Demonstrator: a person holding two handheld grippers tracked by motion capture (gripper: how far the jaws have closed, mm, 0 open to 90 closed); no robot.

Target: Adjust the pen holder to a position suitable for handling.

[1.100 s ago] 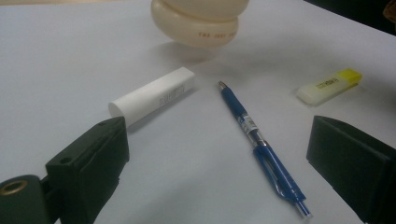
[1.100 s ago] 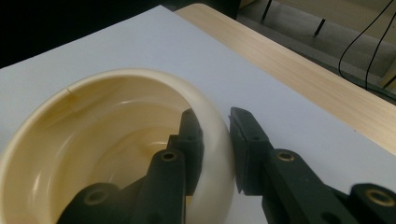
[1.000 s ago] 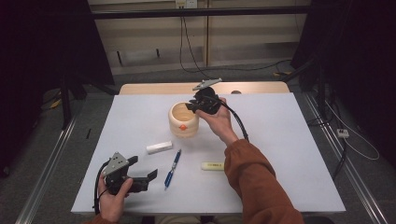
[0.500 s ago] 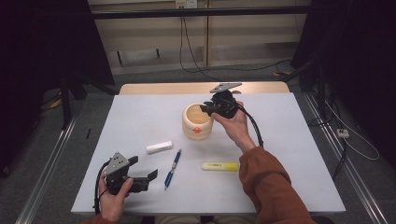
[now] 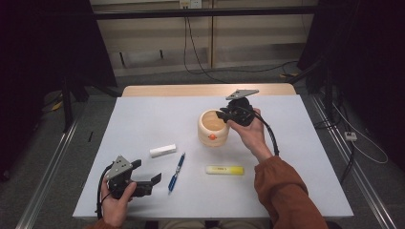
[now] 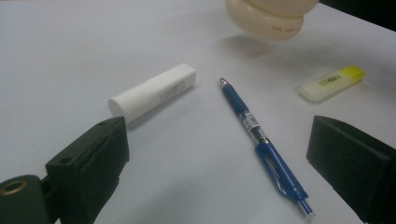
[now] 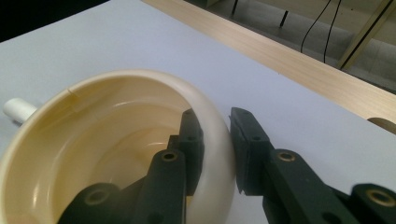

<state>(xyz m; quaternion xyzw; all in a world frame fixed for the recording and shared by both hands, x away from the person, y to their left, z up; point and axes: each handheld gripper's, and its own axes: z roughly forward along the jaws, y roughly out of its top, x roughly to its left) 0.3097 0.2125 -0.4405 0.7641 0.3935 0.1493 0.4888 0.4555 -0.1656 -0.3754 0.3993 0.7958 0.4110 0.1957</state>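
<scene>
A cream cup (image 5: 212, 128) with an orange mark on its side is at the middle of the white table (image 5: 143, 119). My right gripper (image 5: 223, 116) is shut on its right rim. In the right gripper view one jaw is inside the cup (image 7: 93, 140) and the other outside, with the gripper (image 7: 215, 116) pinching the wall. My left gripper (image 5: 148, 171) is held open low over the front left of the table, with nothing between its jaws. In the left gripper view the gripper (image 6: 219, 126) faces the blue pen (image 6: 261, 140).
A white cylinder (image 5: 162, 150) (image 6: 152, 91), the blue pen (image 5: 175, 172) and a yellow highlighter (image 5: 224, 170) (image 6: 332, 83) lie on the table in front of the cup (image 6: 268, 18). A wooden strip (image 5: 205, 89) runs along the far edge. Cables hang behind.
My right gripper has carried the cup to the right across the table. The left gripper and the small items have stayed where they were.
</scene>
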